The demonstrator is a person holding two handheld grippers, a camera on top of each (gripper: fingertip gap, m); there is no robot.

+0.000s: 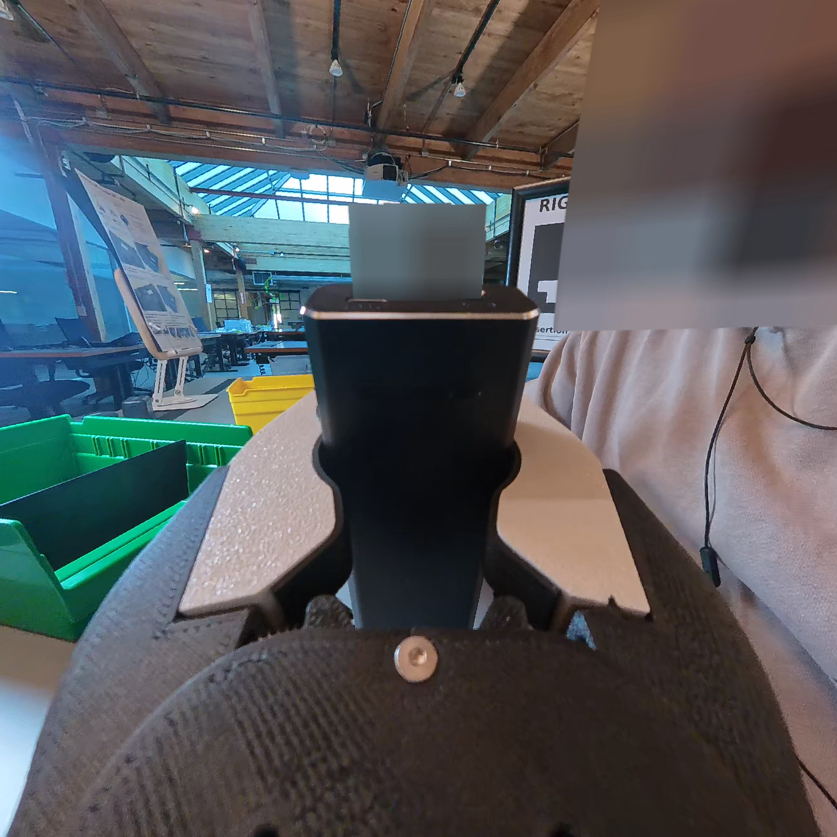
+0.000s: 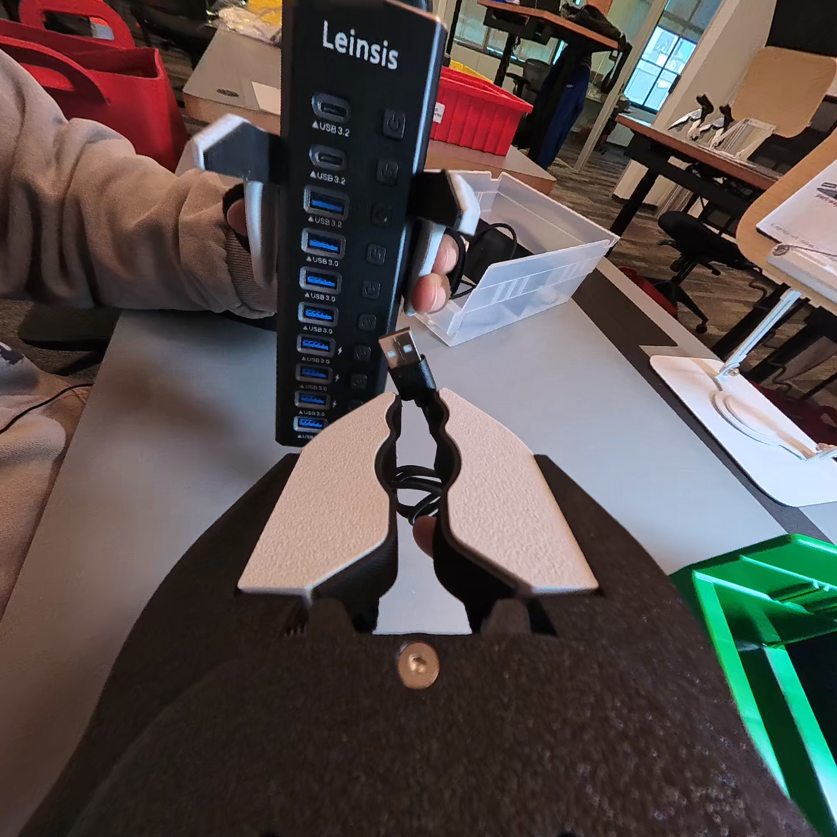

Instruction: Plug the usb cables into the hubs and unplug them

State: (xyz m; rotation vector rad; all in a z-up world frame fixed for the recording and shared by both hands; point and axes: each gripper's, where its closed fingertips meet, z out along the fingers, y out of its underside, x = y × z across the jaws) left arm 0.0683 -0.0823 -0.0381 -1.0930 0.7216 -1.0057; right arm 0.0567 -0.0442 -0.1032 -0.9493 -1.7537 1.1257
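My left gripper [image 1: 416, 446] is shut on a long black USB hub [image 1: 416, 385] and holds it upright; I see its plain back and top end. In the right wrist view the same hub [image 2: 358, 217] faces me with a column of blue ports, clamped at mid-height by the left gripper's fingers [image 2: 235, 154]. My right gripper [image 2: 419, 398] is shut on a black USB cable [image 2: 416, 480], with its USB-A plug [image 2: 401, 351] sticking out past the fingertips. The plug is just right of the hub's lower ports, apart from them.
A grey table [image 2: 566, 407] lies below. A clear plastic bin [image 2: 530, 262] sits behind the hub, a red bin [image 2: 475, 108] farther back. A green bin [image 2: 770, 634] is at the right and shows in the left wrist view [image 1: 90, 498]. A white stand base [image 2: 747, 430] is on the right. About 7 centimeters separates my left fingertips from my right.
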